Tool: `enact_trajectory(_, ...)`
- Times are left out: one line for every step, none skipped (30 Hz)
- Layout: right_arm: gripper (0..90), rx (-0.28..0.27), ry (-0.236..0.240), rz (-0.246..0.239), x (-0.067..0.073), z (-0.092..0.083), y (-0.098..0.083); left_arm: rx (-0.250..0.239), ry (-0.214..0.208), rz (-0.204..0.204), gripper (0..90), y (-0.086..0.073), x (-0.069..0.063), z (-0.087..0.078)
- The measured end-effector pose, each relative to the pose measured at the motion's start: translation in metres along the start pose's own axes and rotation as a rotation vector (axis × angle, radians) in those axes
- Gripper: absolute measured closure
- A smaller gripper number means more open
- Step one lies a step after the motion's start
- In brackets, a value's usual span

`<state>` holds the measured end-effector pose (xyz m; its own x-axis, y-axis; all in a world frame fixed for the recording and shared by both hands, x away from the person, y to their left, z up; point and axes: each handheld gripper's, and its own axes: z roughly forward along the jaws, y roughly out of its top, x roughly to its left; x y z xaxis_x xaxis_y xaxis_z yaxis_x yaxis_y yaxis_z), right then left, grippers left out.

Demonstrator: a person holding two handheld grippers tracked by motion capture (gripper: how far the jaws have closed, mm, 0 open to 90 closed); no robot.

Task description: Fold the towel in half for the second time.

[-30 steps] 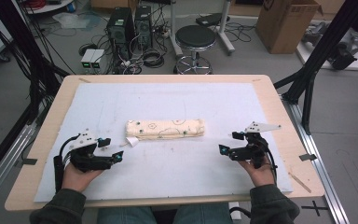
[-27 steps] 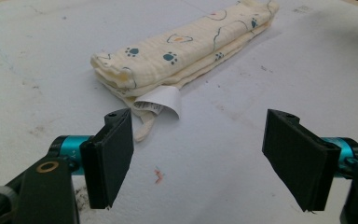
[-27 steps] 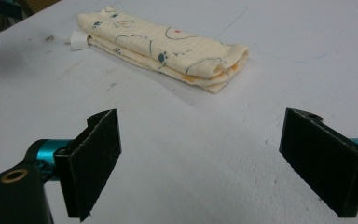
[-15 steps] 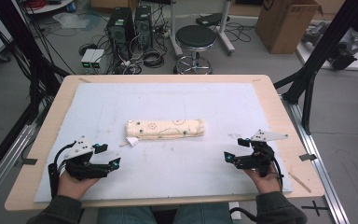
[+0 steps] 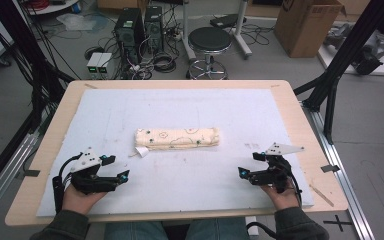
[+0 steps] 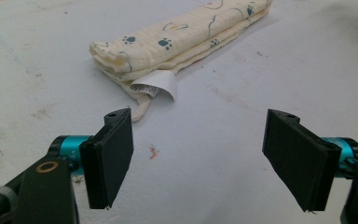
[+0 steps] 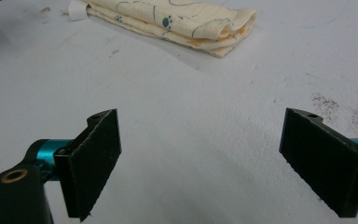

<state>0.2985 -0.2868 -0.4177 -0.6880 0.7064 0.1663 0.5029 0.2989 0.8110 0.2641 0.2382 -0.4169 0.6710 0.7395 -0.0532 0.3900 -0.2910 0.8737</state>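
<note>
Folded cloth [image 5: 176, 138] lies between both gaping claws.

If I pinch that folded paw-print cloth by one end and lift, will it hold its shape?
Probably not: the folded paw-print cloth looks like soft, loosely stacked layers, so it would likely droop and unfold. It seems light. Being flat, it should slide, not roll, if pushed.

The folded cloth [image 5: 176, 138] is cream with teal paw prints and curling lines (orange touches too), its tag [image 6: 154, 87] white, on a pale grey-white mat [image 5: 190, 107] over tan wood.
</note>
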Motion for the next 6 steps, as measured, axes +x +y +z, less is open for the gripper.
enact_trajectory(11.8, 0.003, -0.002, -0.007, 0.0004, 0.0008, 0.0001, 0.004, -0.002, 0.004, 25.1, 0.0000, 0.0000, 0.0003)
enact_trajectory(11.8, 0.003, -0.002, -0.008, 0.0008, 0.0013, 0.0003, 0.001, -0.002, 0.001, 25.1, 0.0000, -0.0004, 0.0007)
enact_trajectory(11.8, 0.006, 0.000, 0.002, 0.0017, 0.0013, 0.0003, 0.001, -0.003, 0.002, 25.1, 0.0002, -0.0004, 0.0008)
enact_trajectory(11.8, 0.004, 0.000, -0.004, 0.0013, 0.0016, 0.0004, -0.001, -0.003, 0.007, 25.1, 0.0005, 0.0000, 0.0011)
enact_trajectory(11.8, 0.004, -0.002, -0.003, 0.0013, 0.0015, 0.0004, -0.003, -0.005, 0.003, 25.1, 0.0008, 0.0001, 0.0015)
enact_trajectory(11.8, 0.000, -0.005, -0.010, 0.0007, 0.0015, 0.0002, -0.003, -0.004, 0.005, 25.1, 0.0012, 0.0004, 0.0020)
